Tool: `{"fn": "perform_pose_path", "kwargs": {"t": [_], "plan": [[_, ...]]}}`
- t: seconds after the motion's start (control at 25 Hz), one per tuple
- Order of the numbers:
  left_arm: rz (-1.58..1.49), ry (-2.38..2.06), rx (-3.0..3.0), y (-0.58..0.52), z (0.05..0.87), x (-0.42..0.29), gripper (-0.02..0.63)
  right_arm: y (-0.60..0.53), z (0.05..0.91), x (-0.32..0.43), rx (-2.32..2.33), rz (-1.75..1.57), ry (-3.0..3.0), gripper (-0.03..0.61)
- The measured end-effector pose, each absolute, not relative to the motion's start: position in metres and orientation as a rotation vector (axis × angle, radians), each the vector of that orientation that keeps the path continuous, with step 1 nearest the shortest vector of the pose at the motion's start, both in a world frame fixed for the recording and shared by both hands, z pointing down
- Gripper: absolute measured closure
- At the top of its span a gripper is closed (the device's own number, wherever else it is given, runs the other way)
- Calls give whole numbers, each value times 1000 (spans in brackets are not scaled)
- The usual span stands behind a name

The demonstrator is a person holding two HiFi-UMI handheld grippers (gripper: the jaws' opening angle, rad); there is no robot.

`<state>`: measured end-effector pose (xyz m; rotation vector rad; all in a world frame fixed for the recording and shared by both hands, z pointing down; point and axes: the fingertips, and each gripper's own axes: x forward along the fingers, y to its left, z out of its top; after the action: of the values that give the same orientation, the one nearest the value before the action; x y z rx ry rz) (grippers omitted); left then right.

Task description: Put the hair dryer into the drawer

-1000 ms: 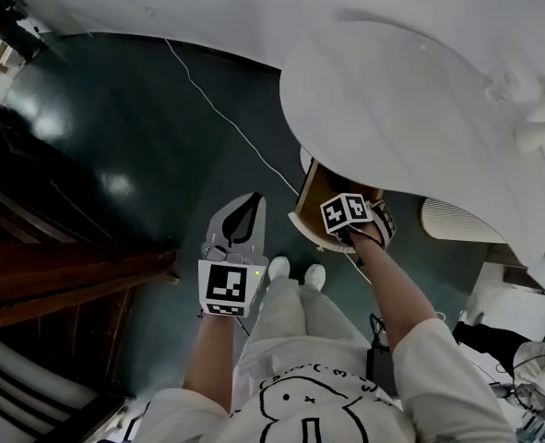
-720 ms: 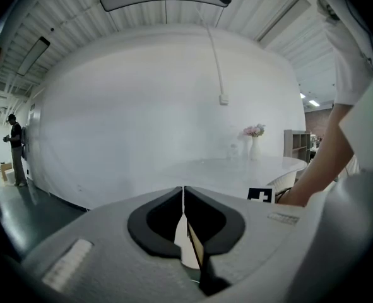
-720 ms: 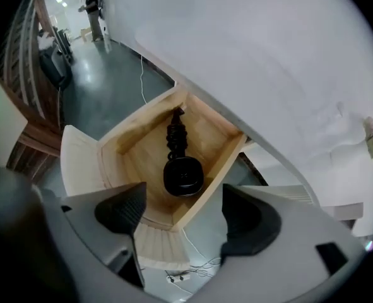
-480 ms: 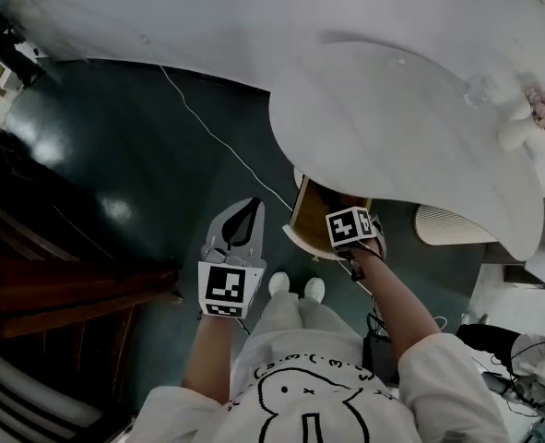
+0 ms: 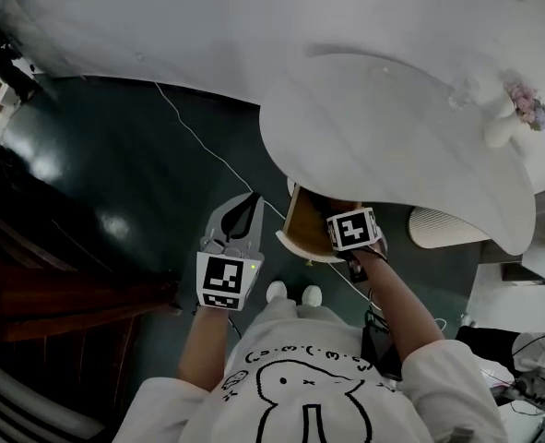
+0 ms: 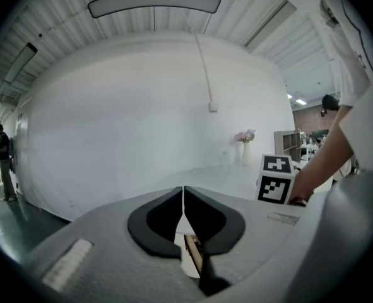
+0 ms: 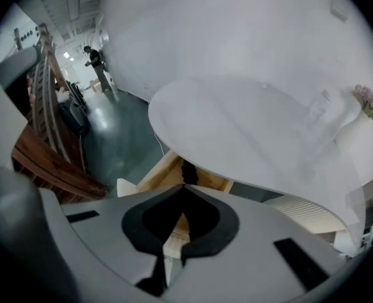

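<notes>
Hair dryer location: we read small dark shape (image 7: pixel 187 169), just beyond tips of right gripper (image 7: pixel 183 191), as hair dryer lying inside open light wooden drawer (image 7: pixel 149 177). Shape mostly hidden under white rounded table top (image 7: pixel 249 125), so identification uncertain. Fingers of right gripper pressed together, nothing between them. Fingers of left gripper (image 6: pixel 183 197) likewise together, empty, with drawer visible below them. Our judgement: placement appears done. Remaining: push drawer shut, if required.
</notes>
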<state>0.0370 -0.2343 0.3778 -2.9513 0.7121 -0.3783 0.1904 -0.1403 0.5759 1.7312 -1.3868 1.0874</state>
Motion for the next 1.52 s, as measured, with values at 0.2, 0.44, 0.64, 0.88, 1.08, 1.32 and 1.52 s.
{"fn": "perform_pose_path", "kwargs": {"t": [0.2,0.44,0.64,0.88,1.08,1.32,1.52], "plan": [[-336,668,-2940,-228,361,52,592,-143,538,201,1855,1056,-1489,580],[-276,655,-2920,-229,338,63,592,-145,487,218,2010,958,-1586,581],[-228,647,-2911,-230,322,73,592,-143,454,230,2105,851,-1621,581],[-160,641,-2899,-228,304,85,592,-143,395,241,2240,621,-1699,581],[-108,656,-2899,-229,293,86,593,-136,356,238,2294,453,-1747,581],[-58,661,-2891,-230,278,89,592,-126,315,240,2366,247,-1787,581],[-16,688,-2880,-235,265,89,592,-117,286,243,2397,99,-1818,581]]}}
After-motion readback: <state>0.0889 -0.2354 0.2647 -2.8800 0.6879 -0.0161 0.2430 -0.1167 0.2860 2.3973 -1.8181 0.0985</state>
